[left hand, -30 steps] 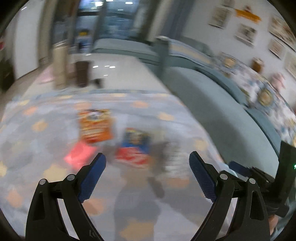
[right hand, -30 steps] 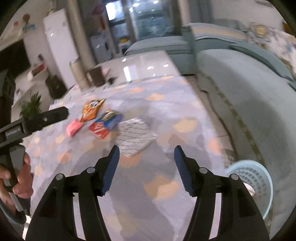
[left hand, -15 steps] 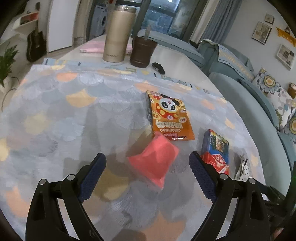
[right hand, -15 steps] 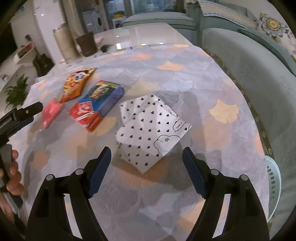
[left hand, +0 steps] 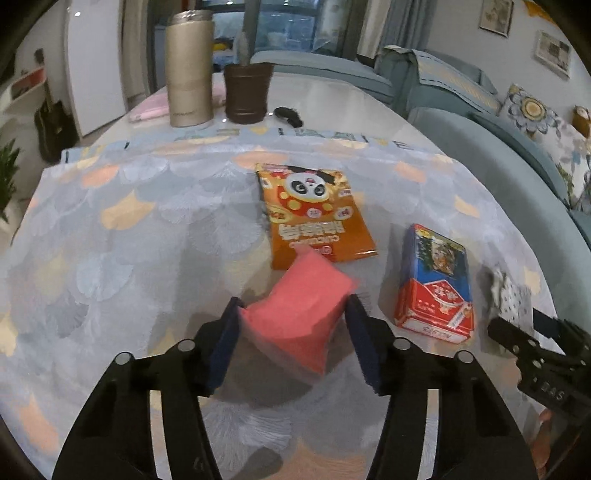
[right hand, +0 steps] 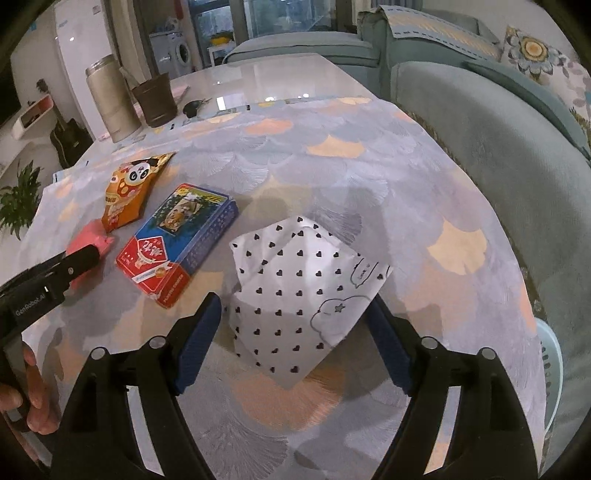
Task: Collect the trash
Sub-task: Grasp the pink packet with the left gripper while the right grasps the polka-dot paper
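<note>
The left gripper (left hand: 293, 334) has just been closing, pinching the pink packet (left hand: 299, 317), whose length runs toward 1 o'clock; the right gripper (right hand: 295, 339), also narrowing, straddles the heart-print paper (right hand: 299, 295) ungripped.

A home living room: teal sofa (right hand: 491, 133) with cushions, framed pictures (left hand: 494, 16), guitar (right hand: 68, 134), washing machine (right hand: 181, 55).

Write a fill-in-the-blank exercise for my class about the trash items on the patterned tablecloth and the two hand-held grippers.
1. The left hand-held gripper brackets a crumpled ____ paper packet.
2. The flat orange snack bag shows a ____ face.
3. The white paper bag between the right hand-held gripper fingers is printed with small black ____.
4. The rectangular blue-and-red cardboard box lies between the orange snack bag and the ____ paper bag.

Missing words: pink; panda; hearts; white
</note>
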A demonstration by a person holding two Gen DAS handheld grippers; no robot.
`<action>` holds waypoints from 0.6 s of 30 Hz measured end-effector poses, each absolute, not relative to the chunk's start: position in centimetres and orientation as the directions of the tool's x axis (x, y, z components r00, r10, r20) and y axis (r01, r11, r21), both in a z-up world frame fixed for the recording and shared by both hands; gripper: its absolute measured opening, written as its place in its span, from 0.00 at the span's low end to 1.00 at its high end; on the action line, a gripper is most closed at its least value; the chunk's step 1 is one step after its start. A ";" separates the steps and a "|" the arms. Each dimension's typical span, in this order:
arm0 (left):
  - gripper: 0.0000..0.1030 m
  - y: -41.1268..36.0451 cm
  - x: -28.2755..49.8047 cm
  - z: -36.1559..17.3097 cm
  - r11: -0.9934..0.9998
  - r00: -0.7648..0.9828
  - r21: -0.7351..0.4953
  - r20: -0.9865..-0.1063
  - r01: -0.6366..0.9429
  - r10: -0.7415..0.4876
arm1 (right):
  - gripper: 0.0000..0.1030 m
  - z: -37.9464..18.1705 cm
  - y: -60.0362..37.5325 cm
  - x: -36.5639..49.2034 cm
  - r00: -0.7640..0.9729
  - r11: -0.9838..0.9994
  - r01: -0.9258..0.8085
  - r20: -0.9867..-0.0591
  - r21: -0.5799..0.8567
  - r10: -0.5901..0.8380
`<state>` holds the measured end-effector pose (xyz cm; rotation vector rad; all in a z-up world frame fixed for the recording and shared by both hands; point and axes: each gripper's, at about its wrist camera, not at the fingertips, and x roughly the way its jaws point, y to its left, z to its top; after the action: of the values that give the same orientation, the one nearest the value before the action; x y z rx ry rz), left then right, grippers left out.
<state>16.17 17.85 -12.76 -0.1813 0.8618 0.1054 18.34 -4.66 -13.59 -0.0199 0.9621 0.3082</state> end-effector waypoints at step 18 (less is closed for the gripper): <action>0.47 12.7 10.4 -5.1 0.953 0.773 -0.285 -0.580 0.103 -0.257 | 0.08 -8.9 -8.5 13.6 0.644 0.939 -0.316 -0.695 0.139 0.320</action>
<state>10.39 12.72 -5.06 -0.2436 0.6601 -0.1969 13.64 -8.48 -8.95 0.0055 0.7928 0.3619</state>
